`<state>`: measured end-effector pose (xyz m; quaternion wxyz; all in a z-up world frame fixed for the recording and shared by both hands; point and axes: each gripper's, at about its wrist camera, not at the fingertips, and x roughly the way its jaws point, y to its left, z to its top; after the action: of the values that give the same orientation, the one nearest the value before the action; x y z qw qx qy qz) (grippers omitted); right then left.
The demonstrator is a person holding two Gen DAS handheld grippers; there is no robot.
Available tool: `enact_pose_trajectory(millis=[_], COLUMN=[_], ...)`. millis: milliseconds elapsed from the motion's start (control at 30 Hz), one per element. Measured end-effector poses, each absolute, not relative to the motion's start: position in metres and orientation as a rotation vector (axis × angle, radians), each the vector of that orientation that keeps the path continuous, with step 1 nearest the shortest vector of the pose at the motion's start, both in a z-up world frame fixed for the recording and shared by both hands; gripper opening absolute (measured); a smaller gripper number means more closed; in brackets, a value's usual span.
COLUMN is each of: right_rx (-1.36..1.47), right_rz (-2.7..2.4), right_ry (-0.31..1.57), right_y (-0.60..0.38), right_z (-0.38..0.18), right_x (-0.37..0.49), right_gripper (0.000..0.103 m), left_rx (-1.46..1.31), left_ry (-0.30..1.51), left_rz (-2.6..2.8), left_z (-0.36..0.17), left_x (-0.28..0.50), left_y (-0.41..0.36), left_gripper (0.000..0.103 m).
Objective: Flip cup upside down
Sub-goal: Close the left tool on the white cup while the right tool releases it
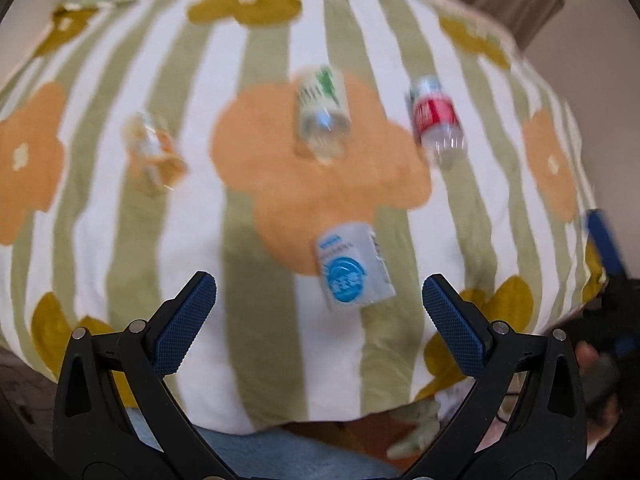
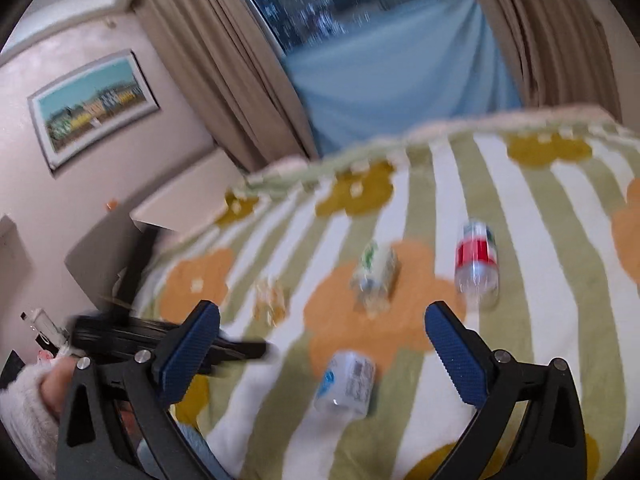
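Several clear plastic cups stand on a striped, flowered cloth (image 1: pixel 256 208). Nearest is a blue-label cup (image 1: pixel 353 266) (image 2: pixel 347 383), just ahead of my left gripper (image 1: pixel 319 289), which is open and holds nothing. Farther back are a green-label cup (image 1: pixel 322 114) (image 2: pixel 377 273), a red-label cup (image 1: pixel 437 118) (image 2: pixel 477 259) and an orange-label cup (image 1: pixel 154 152) (image 2: pixel 270 297). My right gripper (image 2: pixel 322 320) is open and empty, above the cloth's near side. Motion blur hides which way up the cups are.
The cloth (image 2: pixel 532 240) covers a table that ends near beige curtains (image 2: pixel 224 80) and a window. A framed picture (image 2: pixel 92 108) hangs on the left wall. A sleeved hand (image 2: pixel 36 396) holds the left tool at the cloth's left edge. Blue-jeaned legs (image 1: pixel 280 452) sit below the front edge.
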<state>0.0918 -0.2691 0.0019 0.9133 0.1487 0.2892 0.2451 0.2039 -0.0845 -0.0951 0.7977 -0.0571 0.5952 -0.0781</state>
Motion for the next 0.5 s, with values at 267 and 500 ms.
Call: enact_pose_trajectory(millis=[267, 500], right_rx=[0.283, 0.298], right_rz=[0.549, 0.537], right_ry=[0.477, 0.475], right_y=[-0.271, -0.288], right_z=[0.006, -0.011], right_x=[0.069, 0.06], right_gripper=[0.103, 0.103], left_rx=[-0.207, -0.217], left_ry=[1.478, 1.556], left_rz=[-0.119, -0.11], left_z=[-0.161, -0.193], left_x=[0.247, 0.255], left_y=[-0.119, -0.128], left_gripper=[0.096, 0.081])
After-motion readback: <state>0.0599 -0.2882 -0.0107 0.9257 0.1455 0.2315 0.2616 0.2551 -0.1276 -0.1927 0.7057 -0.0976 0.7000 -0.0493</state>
